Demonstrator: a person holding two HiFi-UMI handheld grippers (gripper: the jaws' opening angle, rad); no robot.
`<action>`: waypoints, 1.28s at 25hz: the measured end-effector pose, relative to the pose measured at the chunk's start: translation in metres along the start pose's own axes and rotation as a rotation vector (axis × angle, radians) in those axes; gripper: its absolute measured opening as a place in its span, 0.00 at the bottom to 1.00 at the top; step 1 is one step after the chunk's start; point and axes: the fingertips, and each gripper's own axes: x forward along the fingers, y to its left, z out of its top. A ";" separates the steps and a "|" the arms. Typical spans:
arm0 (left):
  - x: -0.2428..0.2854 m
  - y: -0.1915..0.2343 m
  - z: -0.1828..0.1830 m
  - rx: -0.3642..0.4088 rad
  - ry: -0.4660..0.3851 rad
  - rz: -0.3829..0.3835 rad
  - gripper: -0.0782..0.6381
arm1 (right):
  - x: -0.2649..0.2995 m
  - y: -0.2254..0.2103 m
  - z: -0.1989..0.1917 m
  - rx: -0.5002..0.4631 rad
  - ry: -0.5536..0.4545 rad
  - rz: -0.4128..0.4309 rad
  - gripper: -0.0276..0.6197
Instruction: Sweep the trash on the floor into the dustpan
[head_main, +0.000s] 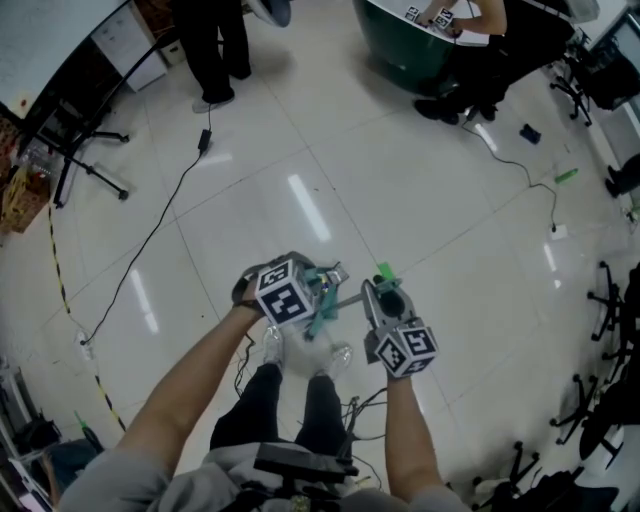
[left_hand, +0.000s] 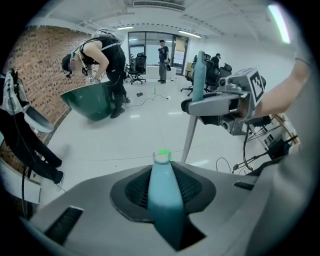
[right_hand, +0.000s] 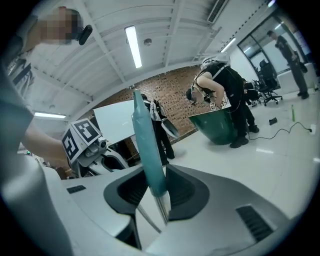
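Left claw (left_hand: 163, 176): jaws pressed onto a tapered teal plastic handle (left_hand: 162, 205), which ran out between the dark pads and ended in an open, notched tip just ahead of them. What hung at its lower end could not be made out. A black-and-white marker cube (head_main: 283, 292) sat on this claw's back, with a bare forearm (head_main: 185, 385) behind it. Right claw (right_hand: 159, 194): jaws clamped on a grey metal pole with a teal sleeve (right_hand: 145, 145), the sleeve rising above the pads and the bare shaft dropping below them. From the left claw, the pole slanted down to the floor just right of the handle's tip. The two claws stood near each other, side by side, above a pair of pale shoes (head_main: 272, 345). Beneath both claws lay a glossy white tiled floor (head_main: 330, 150). A small green strip of trash (head_main: 566, 176) lay on that floor, well ahead and to the right of the right claw. A dark blue scrap (head_main: 530, 133) lay a little beyond the strip, and a thin black cable (head_main: 520, 165) ran between them. Another black cable (head_main: 150, 235) trailed across the tiles ahead and to the left of the left claw. Far ahead of both claws stood a large dark green tub (left_hand: 87, 100) with a person in black (left_hand: 107, 55) bent over it. A red brick wall (left_hand: 40, 65) ran left of the tub, and black office chairs (left_hand: 137, 67) stood farther back.
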 end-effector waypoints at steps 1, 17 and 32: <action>-0.001 -0.001 -0.001 0.015 0.001 -0.005 0.25 | 0.000 0.008 -0.001 -0.005 0.002 0.019 0.20; -0.042 0.032 -0.059 -0.023 0.129 0.016 0.25 | 0.002 -0.024 0.085 -0.232 -0.053 -0.094 0.18; -0.022 0.052 -0.059 -0.077 0.060 -0.001 0.25 | 0.095 0.002 0.016 -0.094 0.045 0.007 0.21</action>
